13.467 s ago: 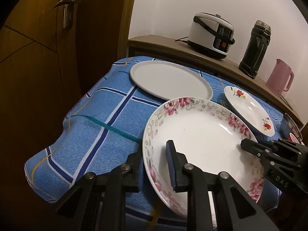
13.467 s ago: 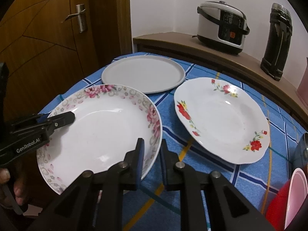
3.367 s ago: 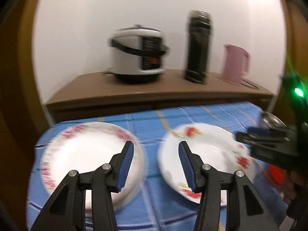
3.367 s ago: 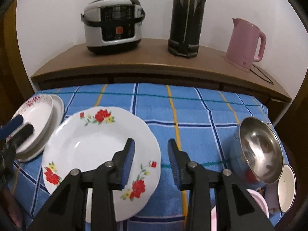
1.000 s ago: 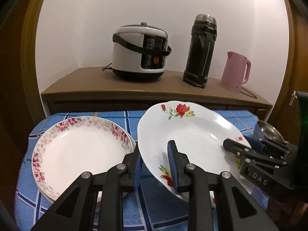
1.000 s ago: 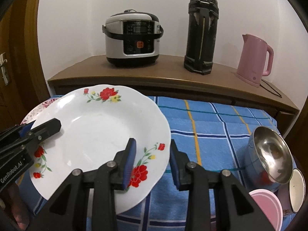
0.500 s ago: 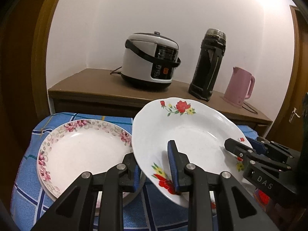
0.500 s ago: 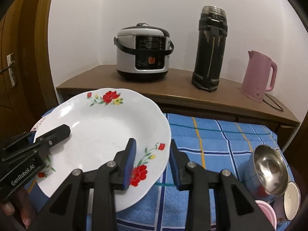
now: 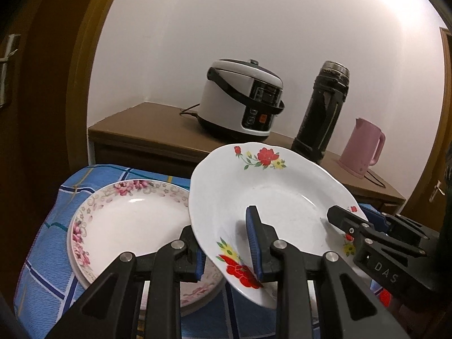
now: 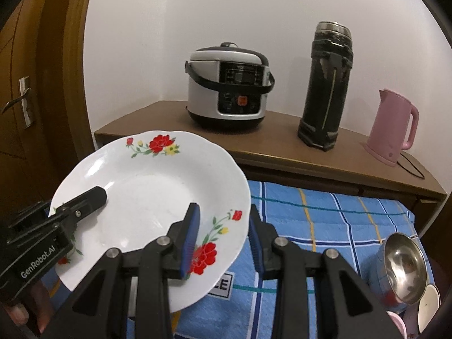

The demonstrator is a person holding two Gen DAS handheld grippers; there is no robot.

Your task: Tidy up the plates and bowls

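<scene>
A white plate with red flowers point(image 9: 282, 197) is held off the table by both grippers at once. Its near rim is clamped between the blue pads of the left gripper point(image 9: 228, 250), whose jaws stand narrow, one pad under the rim and one on the inner face. The opposite rim is gripped by the right gripper point(image 10: 223, 234), its jaws also drawn close onto the plate edge (one finger lies inside the plate, the other outside and below the rim). In the left wrist view the right gripper is seen entering from the right side point(image 9: 375, 237); in the right wrist view the left gripper is seen at the lower left point(image 10: 56, 226), with part of a hand point(image 10: 25, 310) beneath it.

The plate is tilted and is carried partly above a plate with pink flowers point(image 9: 124, 223), which is stacked on another plate whose grey edge shows beneath it, on the blue checked tablecloth point(image 10: 325, 214). At the right end of the table a steel bowl point(image 10: 404, 268) is seen, tipped on its side, with further small bowls crowded beside it. On the wooden shelf point(image 10: 282, 144) behind the table a rice cooker point(image 10: 228, 87), a black flask point(image 10: 327, 84) and a pink kettle point(image 10: 395, 127) are set in a row. A door with a handle point(image 10: 19, 101) is visible at the left.
</scene>
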